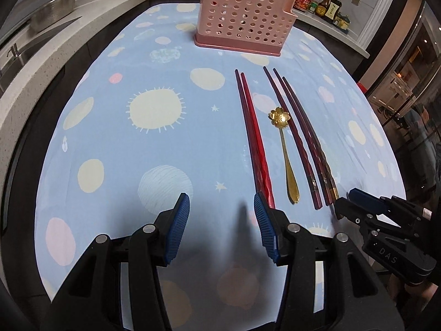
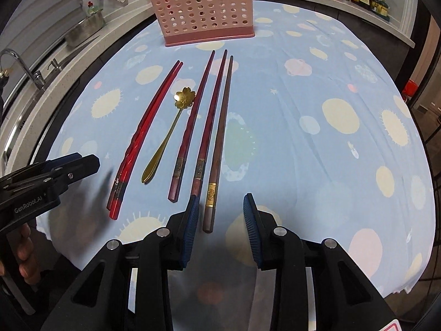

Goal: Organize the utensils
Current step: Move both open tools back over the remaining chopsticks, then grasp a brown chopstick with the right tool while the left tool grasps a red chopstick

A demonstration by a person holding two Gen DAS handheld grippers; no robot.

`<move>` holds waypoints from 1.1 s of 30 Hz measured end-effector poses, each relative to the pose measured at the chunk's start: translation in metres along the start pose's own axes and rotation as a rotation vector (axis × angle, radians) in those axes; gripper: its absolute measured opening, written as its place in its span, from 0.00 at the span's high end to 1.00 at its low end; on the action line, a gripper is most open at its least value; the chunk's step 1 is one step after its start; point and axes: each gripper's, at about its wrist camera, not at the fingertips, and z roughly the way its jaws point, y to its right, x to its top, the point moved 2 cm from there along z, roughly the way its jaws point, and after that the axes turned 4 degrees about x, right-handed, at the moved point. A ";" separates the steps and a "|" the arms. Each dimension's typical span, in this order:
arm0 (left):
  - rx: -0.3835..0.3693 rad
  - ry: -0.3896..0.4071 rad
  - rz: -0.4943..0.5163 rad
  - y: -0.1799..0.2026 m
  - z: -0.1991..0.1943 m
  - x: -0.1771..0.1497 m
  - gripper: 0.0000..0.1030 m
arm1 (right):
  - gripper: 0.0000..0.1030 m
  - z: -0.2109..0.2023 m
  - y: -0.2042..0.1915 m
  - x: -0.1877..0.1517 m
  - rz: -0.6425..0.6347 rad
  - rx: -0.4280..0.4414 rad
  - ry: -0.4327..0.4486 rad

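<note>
A: Nearest us, how do our grippers stand?

B: Our left gripper (image 1: 222, 204) has its jaws spread over bare cloth, just left of the butt ends of the red chopsticks (image 1: 255, 140). Our right gripper (image 2: 220, 207) is spread too, with the butt of the brown chopstick (image 2: 219, 143) lying between its pads, neither pressing it.

A: And the count?

B: Five chopsticks: two red ones touching, two dark maroon chopsticks (image 2: 198, 121), one brown. One gold spoon (image 2: 168, 138) (flower-shaped bowl) lies between the red pair and the maroon ones. All lie flat, tips toward the pink utensil holder (image 2: 204, 11).

A: Room to move?

B: The holder stands upright beyond the tips, apart from them. Right of the brown chopstick the blue tablecloth (image 2: 317, 143) lies open to its edge; left of the red pair likewise.
</note>
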 end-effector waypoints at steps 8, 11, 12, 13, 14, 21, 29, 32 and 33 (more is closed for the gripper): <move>-0.013 -0.014 0.023 0.006 0.001 -0.004 0.55 | 0.83 0.005 0.005 0.001 0.004 -0.017 0.005; -0.018 -0.015 0.040 0.010 0.001 -0.005 0.55 | 0.88 0.005 0.009 0.003 0.021 -0.020 0.011; -0.023 -0.016 0.045 0.012 0.002 -0.005 0.55 | 0.89 0.005 0.009 0.003 0.024 -0.020 0.012; -0.028 -0.020 0.050 0.013 0.003 -0.006 0.55 | 0.89 0.005 0.009 0.004 0.022 -0.021 0.013; -0.032 -0.025 0.054 0.014 0.004 -0.006 0.55 | 0.89 0.006 0.009 0.004 0.019 -0.023 0.013; -0.038 -0.056 0.087 0.021 0.014 -0.012 0.56 | 0.89 0.007 0.008 0.004 0.016 -0.022 0.013; 0.001 -0.049 0.071 0.013 0.014 -0.011 0.55 | 0.89 0.007 0.008 0.004 0.016 -0.022 0.013; 0.007 -0.047 0.073 0.014 0.014 -0.011 0.56 | 0.89 0.007 0.008 0.004 0.015 -0.023 0.013; 0.008 -0.046 0.076 0.014 0.013 -0.011 0.56 | 0.89 0.007 0.008 0.004 0.015 -0.023 0.013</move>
